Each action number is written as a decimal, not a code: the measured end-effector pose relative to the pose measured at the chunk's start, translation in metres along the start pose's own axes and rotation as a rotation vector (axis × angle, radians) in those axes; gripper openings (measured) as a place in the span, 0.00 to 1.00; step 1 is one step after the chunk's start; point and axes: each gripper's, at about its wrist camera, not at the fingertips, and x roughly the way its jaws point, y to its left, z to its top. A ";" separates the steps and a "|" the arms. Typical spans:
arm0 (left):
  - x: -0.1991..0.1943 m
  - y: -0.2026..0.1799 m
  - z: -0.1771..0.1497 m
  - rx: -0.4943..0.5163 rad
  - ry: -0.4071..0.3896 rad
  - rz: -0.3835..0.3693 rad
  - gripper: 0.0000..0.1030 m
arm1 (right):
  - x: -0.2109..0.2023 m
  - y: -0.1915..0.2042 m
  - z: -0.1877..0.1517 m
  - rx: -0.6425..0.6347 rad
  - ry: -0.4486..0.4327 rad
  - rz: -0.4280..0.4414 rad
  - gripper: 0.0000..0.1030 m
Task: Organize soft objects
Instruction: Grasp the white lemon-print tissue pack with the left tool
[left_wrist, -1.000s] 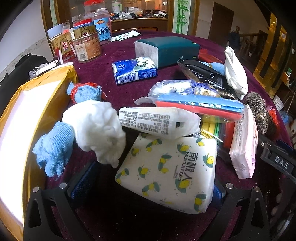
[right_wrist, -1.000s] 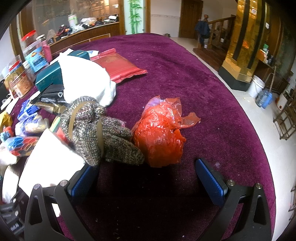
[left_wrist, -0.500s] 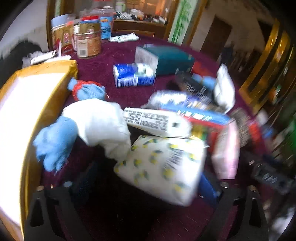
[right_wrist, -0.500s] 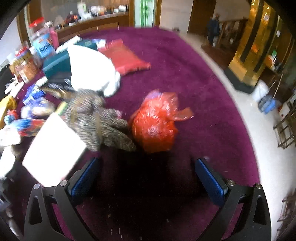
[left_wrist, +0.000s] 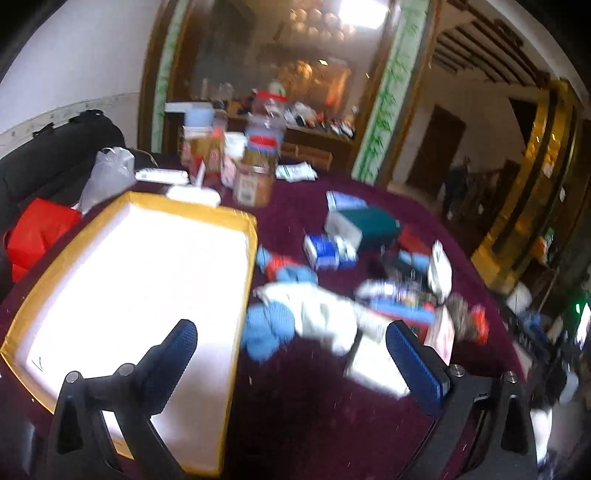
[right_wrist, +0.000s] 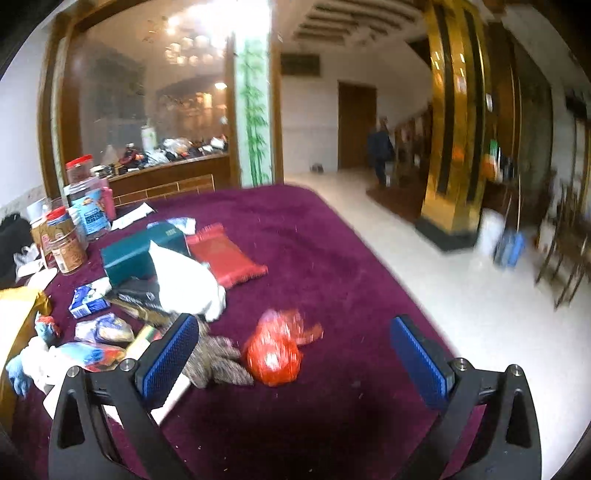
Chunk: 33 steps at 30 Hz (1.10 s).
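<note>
Soft things lie on a purple tablecloth. In the left wrist view I see a blue cloth (left_wrist: 267, 328), a white fluffy wad (left_wrist: 317, 314) and a white tissue pack (left_wrist: 373, 363), all blurred. My left gripper (left_wrist: 291, 363) is open and empty, raised above them. A yellow-rimmed white tray (left_wrist: 236, 332) lies at the left. In the right wrist view a red plastic bag (right_wrist: 275, 350) and a grey knitted piece (right_wrist: 218, 360) lie ahead. My right gripper (right_wrist: 295, 363) is open and empty above the cloth.
Jars (left_wrist: 255, 173) and snack tubs stand at the table's far side. A teal box (right_wrist: 136, 253), a white bag (right_wrist: 184, 280), a red pouch (right_wrist: 225, 254) and small packets lie mid-table. The table edge (right_wrist: 388, 273) drops to a tiled floor at the right.
Both grippers have lifted and pulled back from the table; the objects now look smaller and farther away. Both stay open and empty. The tray has come fully into the left view.
</note>
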 end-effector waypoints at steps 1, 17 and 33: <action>0.003 -0.005 -0.004 0.025 0.008 0.001 1.00 | 0.006 -0.005 -0.002 0.027 0.033 0.010 1.00; 0.046 -0.078 -0.035 0.225 0.156 -0.038 0.99 | 0.011 0.004 -0.016 0.017 0.106 0.131 1.00; 0.103 -0.098 -0.042 0.316 0.325 -0.013 0.79 | 0.020 0.002 -0.017 0.039 0.158 0.130 1.00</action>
